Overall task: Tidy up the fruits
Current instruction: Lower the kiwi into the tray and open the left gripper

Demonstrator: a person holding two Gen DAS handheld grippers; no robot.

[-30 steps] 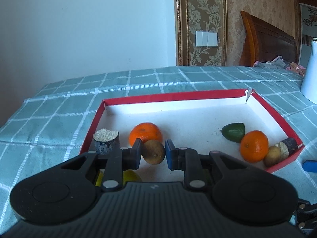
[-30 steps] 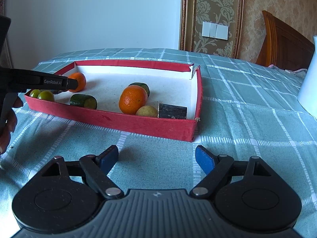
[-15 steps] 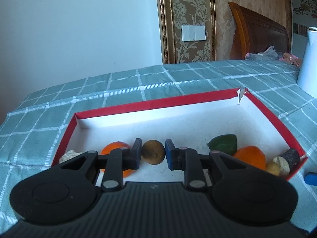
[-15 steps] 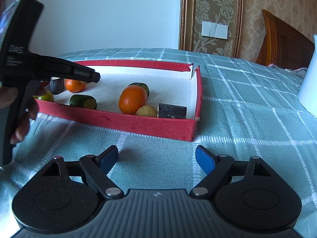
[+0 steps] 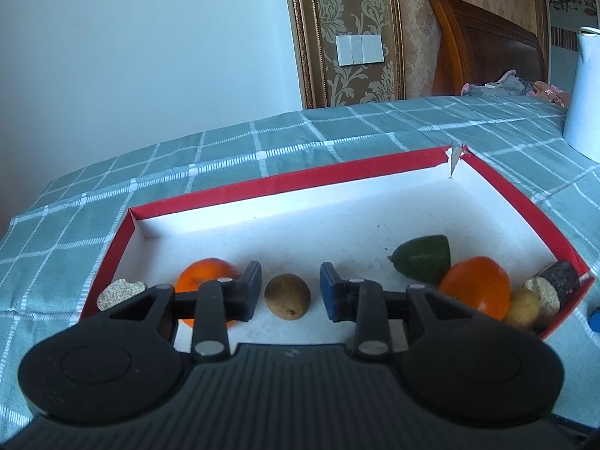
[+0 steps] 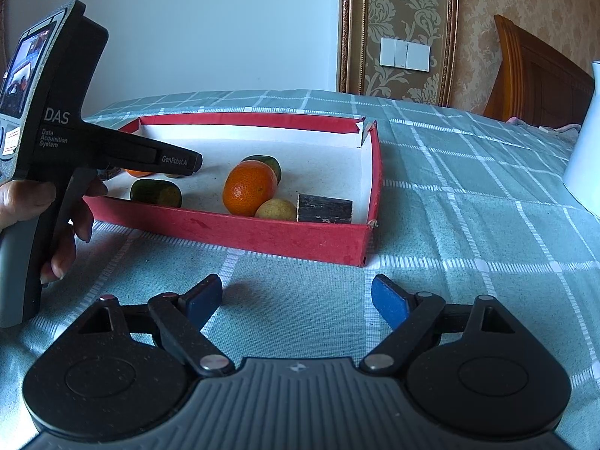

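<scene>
**Kiwi released inside red tray; left jaws parting**

The left gripper point(image 5: 288, 296) reaches into the shallow red cardboard tray with white lining point(image 5: 375, 187), which sits on the bench under a teal checked cloth point(image 5: 225, 157). Its jaws are opening, and the small brown oval kiwi point(image 5: 287, 296) lies directly between them on the tray floor, with a clear gap on either side; the pads do not press it. The kiwi's long axis appears to run roughly across the jaw gap. The left hand is plainly the nearer one.

The right gripper point(image 6: 296, 300) hovers over bare cloth just outside the tray's near wall, jaws spread wide with nothing between them.

Tray contents, left group: an orange mandarin point(image 5: 206, 275) just behind the left finger, and a dark cylinder with a pale grainy end point(image 5: 120, 292) at the corner. Right group: a dark green halved fruit point(image 5: 423, 260), a second orange mandarin point(image 5: 476, 287), a small yellowish round fruit point(image 5: 523, 307) and another dark cylinder point(image 5: 555, 287), clustered and touching.

Judgement: the kiwi looks placed; withdrawal should run straight back to avoid nudging it.
</scene>
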